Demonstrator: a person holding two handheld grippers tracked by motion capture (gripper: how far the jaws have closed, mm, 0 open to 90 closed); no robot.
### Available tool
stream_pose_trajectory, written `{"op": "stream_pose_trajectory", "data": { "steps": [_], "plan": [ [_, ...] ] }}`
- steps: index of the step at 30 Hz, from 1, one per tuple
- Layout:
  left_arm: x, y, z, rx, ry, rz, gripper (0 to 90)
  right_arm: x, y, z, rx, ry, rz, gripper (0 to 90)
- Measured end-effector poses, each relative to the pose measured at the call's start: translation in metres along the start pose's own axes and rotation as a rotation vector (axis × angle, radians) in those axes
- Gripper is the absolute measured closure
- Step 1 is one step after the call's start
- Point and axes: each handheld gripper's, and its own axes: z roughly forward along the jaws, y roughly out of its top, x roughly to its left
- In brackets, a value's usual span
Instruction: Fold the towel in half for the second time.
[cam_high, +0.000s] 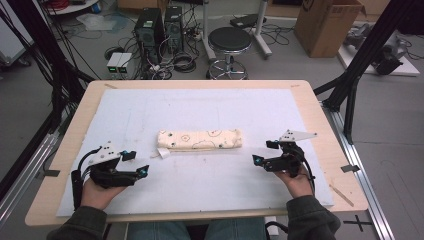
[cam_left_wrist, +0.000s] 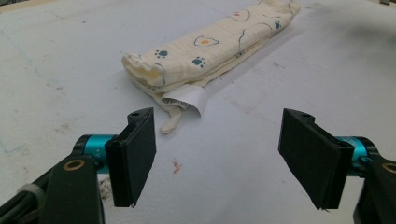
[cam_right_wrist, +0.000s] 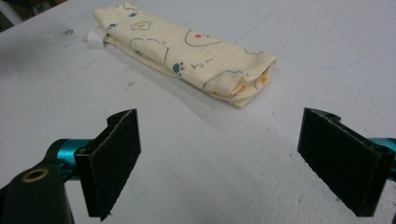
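Left gripper (cam_high: 136, 162) and right gripper (cam_high: 265, 152) both released, flanking the cloth (cam_high: 200, 139), which looks fully folded, so likely nothing left.

Cloth (cam_high: 200, 139): soft woven cotton, matt cream, finely ribbed, printed; a smooth white paper-like label (cam_left_wrist: 187, 99) at its 9 o'clock end.
Worktop (cam_high: 320, 120): pale wood rim, smooth, satin.
Sheet (cam_high: 200, 180): matt white covering, faintly scuffed and stained.
Left claw (cam_left_wrist: 224, 156): matt black jaws, grainy faces; glossy teal metal collars.
Right claw (cam_right_wrist: 233, 165): same matt black, rough-edged.
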Motion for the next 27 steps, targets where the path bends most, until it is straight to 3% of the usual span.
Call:
{"op": "stream_pose_trajectory", "data": {
  "steps": [11, 27],
  "plan": [
    [-0.004, -0.007, -0.008, -0.001, 0.012, -0.009, 27.2, 0.006, -0.010, -0.005, 0.008, -0.007, -0.013, 12.5],
    [-0.007, -0.013, -0.014, 0.015, 0.029, 0.009, 26.1, 0.011, -0.025, -0.019, 0.002, -0.024, -0.013, 12.4]
  ]
}}
